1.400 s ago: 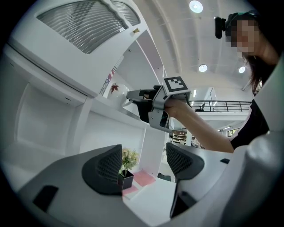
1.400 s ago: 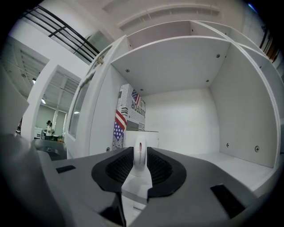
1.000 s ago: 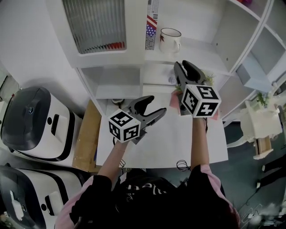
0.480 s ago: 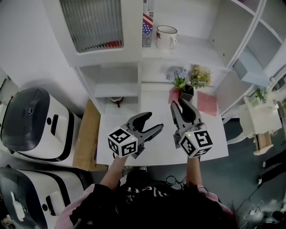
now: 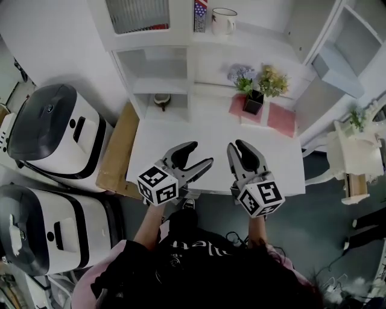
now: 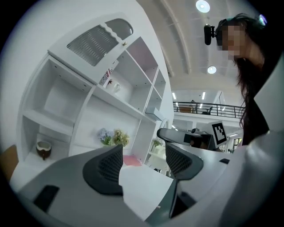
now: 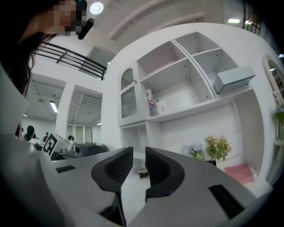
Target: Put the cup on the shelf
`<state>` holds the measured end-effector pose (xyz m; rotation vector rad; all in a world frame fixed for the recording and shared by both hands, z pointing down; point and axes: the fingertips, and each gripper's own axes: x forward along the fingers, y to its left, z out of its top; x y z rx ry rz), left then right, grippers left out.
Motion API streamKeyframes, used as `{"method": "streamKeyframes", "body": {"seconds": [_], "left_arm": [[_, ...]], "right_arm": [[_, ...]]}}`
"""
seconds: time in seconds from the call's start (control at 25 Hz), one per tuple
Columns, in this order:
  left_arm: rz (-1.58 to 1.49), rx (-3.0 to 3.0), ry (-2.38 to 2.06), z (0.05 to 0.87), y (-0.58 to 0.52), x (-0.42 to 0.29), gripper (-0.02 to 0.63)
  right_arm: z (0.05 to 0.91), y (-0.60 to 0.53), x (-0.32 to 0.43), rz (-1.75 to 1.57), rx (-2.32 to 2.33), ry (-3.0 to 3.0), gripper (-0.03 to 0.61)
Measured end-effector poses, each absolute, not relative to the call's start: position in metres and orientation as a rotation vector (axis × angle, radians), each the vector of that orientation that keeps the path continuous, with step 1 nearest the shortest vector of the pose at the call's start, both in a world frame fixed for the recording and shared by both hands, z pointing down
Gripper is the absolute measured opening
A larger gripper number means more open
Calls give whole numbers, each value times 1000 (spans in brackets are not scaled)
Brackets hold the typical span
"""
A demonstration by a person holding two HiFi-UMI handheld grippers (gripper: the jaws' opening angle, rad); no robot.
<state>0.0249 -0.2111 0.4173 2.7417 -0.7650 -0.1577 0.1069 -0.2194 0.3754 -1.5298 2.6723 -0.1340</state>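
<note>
The cup (image 5: 224, 21) sits on the shelf (image 5: 260, 43), above the flowerpot (image 5: 253, 102).

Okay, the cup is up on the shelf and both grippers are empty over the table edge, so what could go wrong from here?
1. The flower pot stands on the table between the right hand-held gripper and the shelf. A careless reach forward could tip it.
2. The cup stands close beside a flag-printed item. Re-adjusting it might knock one against the other.

An office hall: white shelf unit (image 5: 190, 72), desk (image 5: 181, 136), mezzanine railing (image 6: 222, 106).
</note>
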Motion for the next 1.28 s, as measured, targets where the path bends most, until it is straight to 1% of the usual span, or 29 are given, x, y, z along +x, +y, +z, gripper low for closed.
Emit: {"method": "streamKeyframes", "body": {"seconds": [0.36, 0.6, 0.68, 1.12, 1.28], "left_arm": [[-208, 2681, -897, 431, -92, 37, 313], [-223, 2662, -901, 433, -37, 45, 304], [-245, 2668, -909, 427, -27, 45, 284], [-248, 2702, -935, 415, -20, 34, 93], [-225, 2713, -937, 413, -25, 27, 57]], "right_arm": [[402, -101, 125, -188, -1443, 2732, 100], [402, -50, 123, -199, -1393, 2754, 86], [399, -39, 120, -193, -1376, 2760, 83], [392, -26, 107, -185, -1369, 2776, 67], [396, -32, 104, -227, -1380, 2772, 66]]}}
